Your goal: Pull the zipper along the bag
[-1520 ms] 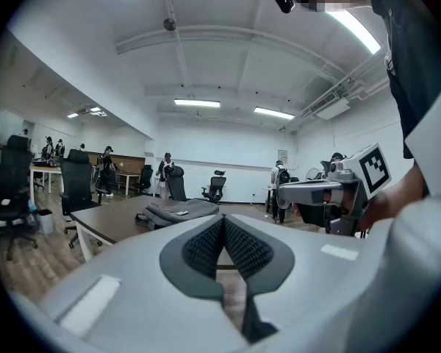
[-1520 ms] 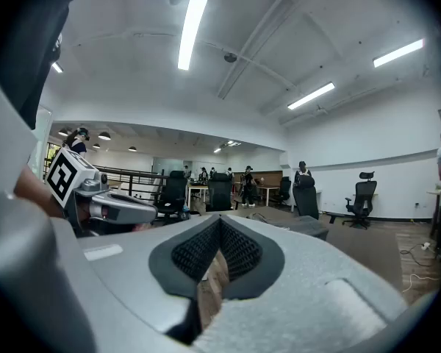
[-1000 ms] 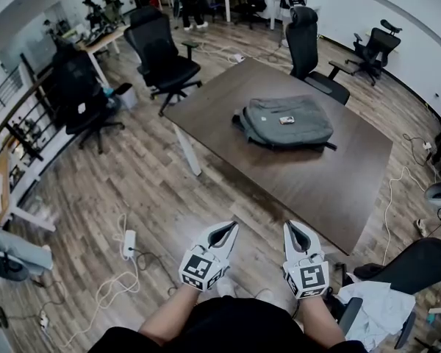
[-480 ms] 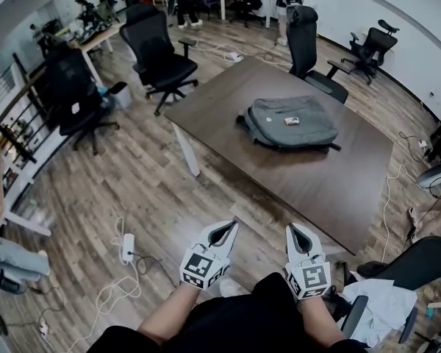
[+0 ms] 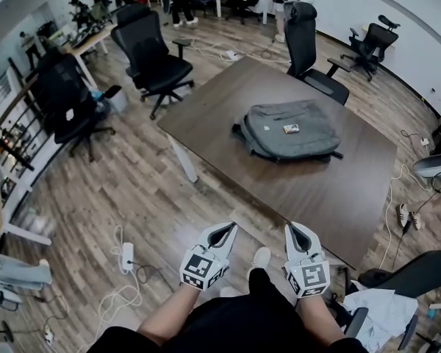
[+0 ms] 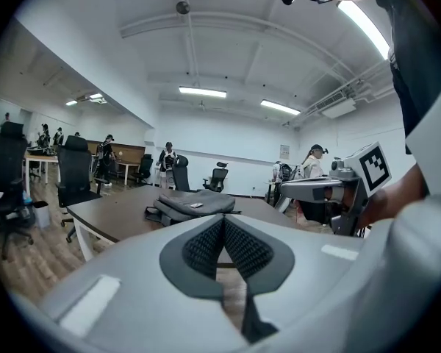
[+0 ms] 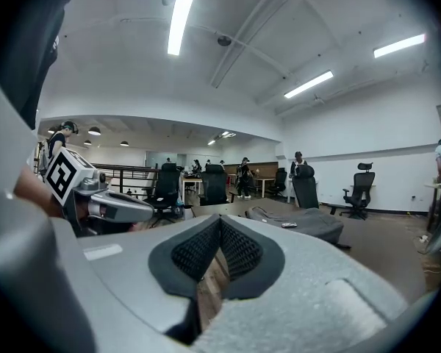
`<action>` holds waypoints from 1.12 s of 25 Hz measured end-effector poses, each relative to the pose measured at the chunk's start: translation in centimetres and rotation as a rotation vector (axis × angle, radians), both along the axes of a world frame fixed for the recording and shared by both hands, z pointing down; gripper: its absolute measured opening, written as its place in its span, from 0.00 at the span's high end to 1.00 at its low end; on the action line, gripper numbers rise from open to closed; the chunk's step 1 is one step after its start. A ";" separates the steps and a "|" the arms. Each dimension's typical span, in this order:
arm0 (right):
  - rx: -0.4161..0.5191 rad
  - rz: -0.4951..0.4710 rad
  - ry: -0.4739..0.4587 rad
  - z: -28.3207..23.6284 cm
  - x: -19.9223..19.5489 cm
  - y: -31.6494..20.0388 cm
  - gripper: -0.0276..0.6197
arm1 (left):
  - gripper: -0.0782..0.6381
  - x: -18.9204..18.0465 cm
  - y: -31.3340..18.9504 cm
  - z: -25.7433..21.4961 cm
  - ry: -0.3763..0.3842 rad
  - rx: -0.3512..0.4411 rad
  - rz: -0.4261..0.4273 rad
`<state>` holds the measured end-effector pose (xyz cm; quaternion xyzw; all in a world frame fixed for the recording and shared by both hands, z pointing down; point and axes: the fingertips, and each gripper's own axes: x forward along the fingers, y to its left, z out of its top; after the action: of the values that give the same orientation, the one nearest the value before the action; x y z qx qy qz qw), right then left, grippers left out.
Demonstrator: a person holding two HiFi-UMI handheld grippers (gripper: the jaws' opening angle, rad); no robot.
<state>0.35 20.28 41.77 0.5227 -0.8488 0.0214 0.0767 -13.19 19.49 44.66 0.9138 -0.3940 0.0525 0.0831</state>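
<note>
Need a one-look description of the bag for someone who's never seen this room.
Find the big dark-brown table in the middle of the wood-floored office. Lying flat on it, toward the tall black chair, is the grey backpack. It's the only thing on the table, with a small light patch on top.

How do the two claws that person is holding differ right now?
The left gripper leans inward, its marker cube showing two faces; the right gripper points straighter ahead, its cube showing mostly one face. Both are shut, empty, and short of the table with the bag.
</note>
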 end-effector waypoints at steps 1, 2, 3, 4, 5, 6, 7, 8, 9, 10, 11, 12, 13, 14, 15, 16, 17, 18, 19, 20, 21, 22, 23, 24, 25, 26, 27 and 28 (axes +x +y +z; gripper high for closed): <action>-0.002 -0.001 0.000 0.1 0.3 -0.9 0.95 | 0.87 0.3 -0.9 0.0 -0.008 0.002 0.001; -0.004 -0.003 0.001 0.2 0.6 -1.8 0.95 | 0.87 0.6 -1.8 -0.1 -0.014 0.003 0.001; -0.005 -0.006 0.001 0.2 0.9 -2.8 0.95 | 0.87 1.0 -2.8 -0.1 -0.017 0.003 -0.001; -0.006 -0.009 0.002 0.2 1.2 -3.8 0.95 | 0.87 1.4 -3.8 -0.1 -0.018 0.001 -0.002; -0.006 -0.012 0.003 0.2 1.5 -4.8 0.95 | 0.87 1.8 -4.7 -0.1 -0.019 -0.003 -0.002; -0.006 -0.015 0.003 0.2 1.8 -5.8 0.95 | 0.87 2.2 -5.7 0.0 -0.020 -0.007 -0.002; -0.007 -0.018 0.004 0.2 2.0 -6.9 0.95 | 0.87 2.7 -6.6 0.1 -0.023 -0.011 0.000; -0.007 -0.021 0.005 0.2 2.4 -7.9 0.95 | 0.87 3.2 -7.5 0.1 -0.026 -0.015 0.002; -0.007 -0.024 0.008 0.2 2.7 -8.8 0.95 | 0.87 3.7 -8.4 0.2 -0.029 -0.017 0.002; -0.006 -0.027 0.015 0.2 3.1 -9.6 0.95 | 0.87 4.2 -9.1 0.2 -0.032 -0.017 0.002; -0.004 -0.029 0.025 0.2 3.6 -10.3 0.95 | 0.87 4.7 -9.9 0.2 -0.036 -0.015 -0.001; -0.002 -0.030 0.034 0.1 4.1 -11.0 0.95 | 0.87 5.1 -10.7 0.1 -0.041 -0.014 -0.004; -0.001 -0.031 0.039 0.1 4.6 -11.8 0.95 | 0.87 5.5 -11.5 0.0 -0.044 -0.013 -0.007; -0.001 -0.030 0.040 0.2 5.1 -12.5 0.95 | 0.87 6.0 -12.3 0.0 -0.047 -0.013 -0.010; -0.003 -0.028 0.040 0.3 5.7 -13.2 0.95 | 0.87 6.4 -13.1 0.0 -0.051 -0.015 -0.012; -0.006 -0.026 0.038 0.4 6.3 -13.8 0.95 | 0.87 6.8 -13.8 0.0 -0.055 -0.017 -0.014; -0.009 -0.026 0.036 0.5 6.9 -14.4 0.95 | 0.87 7.3 -14.4 0.1 -0.059 -0.020 -0.014; -0.013 -0.026 0.035 0.7 7.4 -15.1 0.95 | 0.87 7.7 -15.1 0.1 -0.063 -0.022 -0.015; -0.015 -0.028 0.035 0.9 7.9 -15.7 0.95 | 0.87 8.1 -15.7 0.2 -0.068 -0.022 -0.016; -0.018 -0.032 0.036 1.1 8.3 -16.4 0.95 | 0.87 8.5 -16.4 0.3 -0.074 -0.023 -0.018; -0.021 -0.036 0.038 1.4 8.6 -17.0 0.95 | 0.87 8.8 -17.0 0.5 -0.078 -0.026 -0.021; -0.027 -0.040 0.039 1.8 8.9 -17.5 0.95 | 0.87 9.1 -17.5 0.8 -0.080 -0.031 -0.025; -0.034 -0.045 0.040 2.2 9.2 -18.0 0.95 | 0.87 9.4 -17.9 1.1 -0.080 -0.036 -0.029; -0.042 -0.050 0.042 2.7 9.4 -18.4 0.95 | 0.87 9.7 -18.3 1.4 -0.080 -0.042 -0.034; -0.048 -0.059 0.047 3.0 9.5 -18.8 0.95 | 0.87 9.9 -18.6 1.7 -0.084 -0.047 -0.038; -0.052 -0.071 0.056 3.2 9.3 -19.1 0.95 | 0.87 9.9 -18.9 2.0 -0.093 -0.050 -0.042; -0.052 -0.085 0.070 3.1 9.1 -19.5 0.95 | 0.87 10.0 -19.3 2.4 -0.106 -0.053 -0.045; -0.051 -0.100 0.088 3.1 8.9 -19.9 0.95 | 0.87 10.1 -19.7 2.8 -0.119 -0.057 -0.049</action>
<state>9.22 0.37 44.85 0.4777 -0.8689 0.0162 0.1283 -3.12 -0.26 47.41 0.8965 -0.4189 0.1156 0.0866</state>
